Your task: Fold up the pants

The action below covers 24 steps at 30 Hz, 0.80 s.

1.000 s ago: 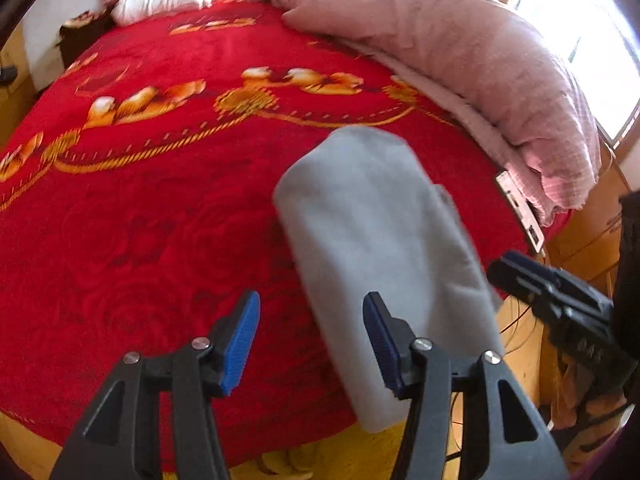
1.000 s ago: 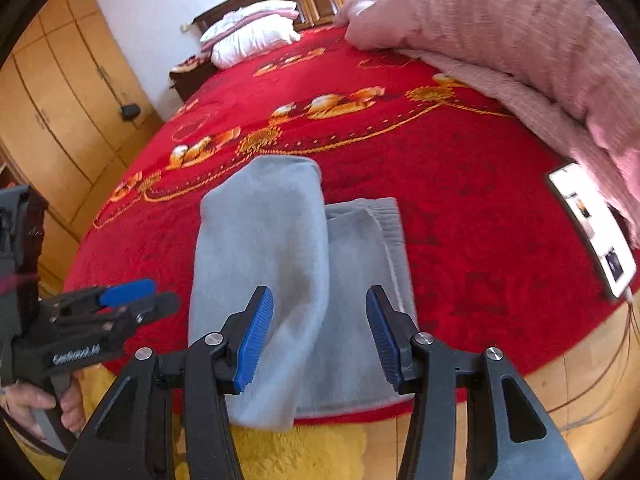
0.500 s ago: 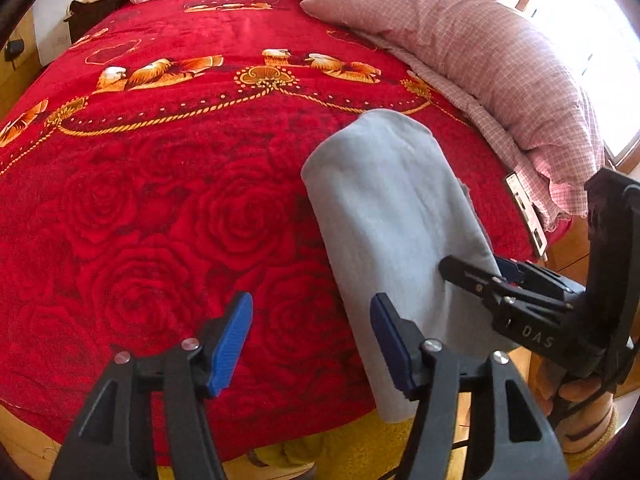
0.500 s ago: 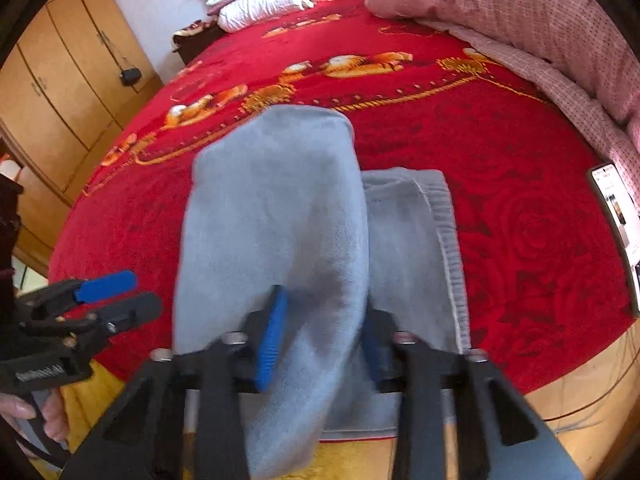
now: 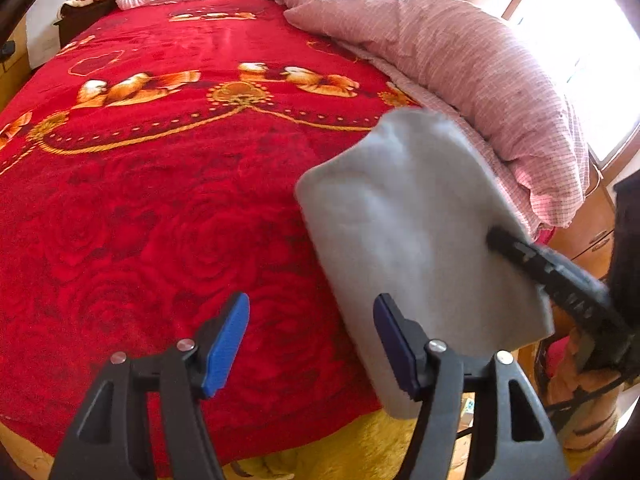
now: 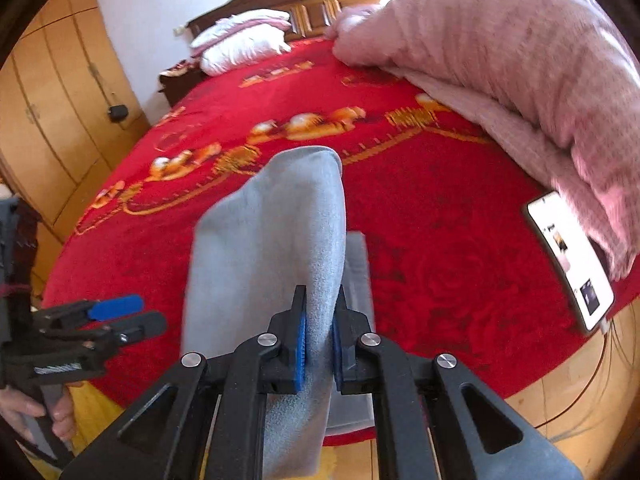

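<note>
Right wrist view takes in the wide bed under its red plush blanket with gold embroidery (image 6: 440, 208), on whose near edge the task's thing lies: the pale grey fleece pants (image 6: 264, 240), folded lengthwise, one end reaching toward the middle of the bed and the other hanging past the edge. A rumpled pink checked quilt (image 6: 520, 64) is heaped along the bed's right side, and a white smartphone with a lit screen (image 6: 568, 256) lies at the blanket's edge just below it.

The right gripper (image 6: 319, 344) is clenched on a raised ridge of the grey fleece, both blue pads pressed into the cloth. The left gripper (image 5: 312, 344) hangs released, its blue pads wide apart, with the pants beside its right finger and nothing between the pads.

Biggest risk, to my eye: only one side of the cloth is held, so lifting it over could let the free side sag and drag, leaving a skewed fold. Next, the overhanging end may pull the whole garment off the bed, since plush on fleece looks slippery. Smaller: the pinch sits on a thick ridge of layers and an inner layer may slip out. Least: a wide sweep rightward might brush the phone off the edge.
</note>
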Each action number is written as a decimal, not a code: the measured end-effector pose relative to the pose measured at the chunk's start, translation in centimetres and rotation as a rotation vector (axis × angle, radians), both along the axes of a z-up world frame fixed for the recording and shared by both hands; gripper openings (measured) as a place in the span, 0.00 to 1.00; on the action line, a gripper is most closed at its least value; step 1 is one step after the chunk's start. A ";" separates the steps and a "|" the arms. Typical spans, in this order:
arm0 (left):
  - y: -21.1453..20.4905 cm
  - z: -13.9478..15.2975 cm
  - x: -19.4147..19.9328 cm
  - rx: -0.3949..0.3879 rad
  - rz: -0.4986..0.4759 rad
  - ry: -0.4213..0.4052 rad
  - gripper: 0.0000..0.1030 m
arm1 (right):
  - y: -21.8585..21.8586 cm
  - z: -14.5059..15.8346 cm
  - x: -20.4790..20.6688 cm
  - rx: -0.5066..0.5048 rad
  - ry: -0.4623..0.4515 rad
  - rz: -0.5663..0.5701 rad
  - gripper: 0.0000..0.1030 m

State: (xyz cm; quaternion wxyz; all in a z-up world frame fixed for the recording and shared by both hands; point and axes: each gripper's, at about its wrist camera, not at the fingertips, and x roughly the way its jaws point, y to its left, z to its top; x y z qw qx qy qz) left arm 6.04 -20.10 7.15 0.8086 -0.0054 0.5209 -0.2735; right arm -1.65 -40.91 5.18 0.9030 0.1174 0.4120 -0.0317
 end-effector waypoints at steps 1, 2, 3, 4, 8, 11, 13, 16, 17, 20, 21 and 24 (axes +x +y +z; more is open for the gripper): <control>-0.7 -0.1 0.1 -0.005 -0.009 0.004 0.66 | -0.4 -0.5 0.1 0.005 0.007 -0.007 0.11; -1.2 -0.2 0.2 -0.009 -0.017 0.004 0.66 | -0.8 -1.1 0.4 0.012 0.015 -0.013 0.11; -1.8 -0.3 0.2 -0.010 -0.024 0.002 0.66 | -1.2 -1.7 0.4 0.021 0.023 -0.019 0.11; -2.4 -0.5 0.2 -0.011 -0.033 0.000 0.66 | -1.5 -2.5 0.7 0.030 0.034 -0.024 0.11; -4.4 -1.9 0.0 0.003 -0.064 0.023 0.66 | -2.7 -4.1 0.6 0.026 0.033 -0.031 0.24; -5.5 -3.6 0.0 0.028 -0.063 0.045 0.69 | -3.4 -4.3 0.2 0.026 0.035 -0.040 0.39; -5.6 -4.4 0.0 0.008 -0.040 0.057 0.73 | -4.2 -4.4 -0.1 0.105 0.052 -0.038 0.39; -5.9 -4.7 0.1 0.004 -0.037 0.036 0.76 | -4.5 -4.1 -0.5 0.194 0.052 -0.004 0.39; -6.0 -4.7 0.2 0.013 -0.044 0.026 0.77 | -4.4 -4.1 -0.5 0.197 0.049 0.015 0.39; -6.3 -4.7 0.4 0.026 -0.060 0.019 0.78 | -3.9 -5.2 0.2 0.167 0.085 0.050 0.40; -6.2 -4.9 0.6 0.020 -0.066 0.021 0.78 | -3.9 -5.6 0.3 0.179 0.084 0.057 0.42; -6.3 -5.1 0.9 0.018 -0.083 0.007 0.79 | -3.9 -6.6 0.6 0.189 0.068 0.093 0.49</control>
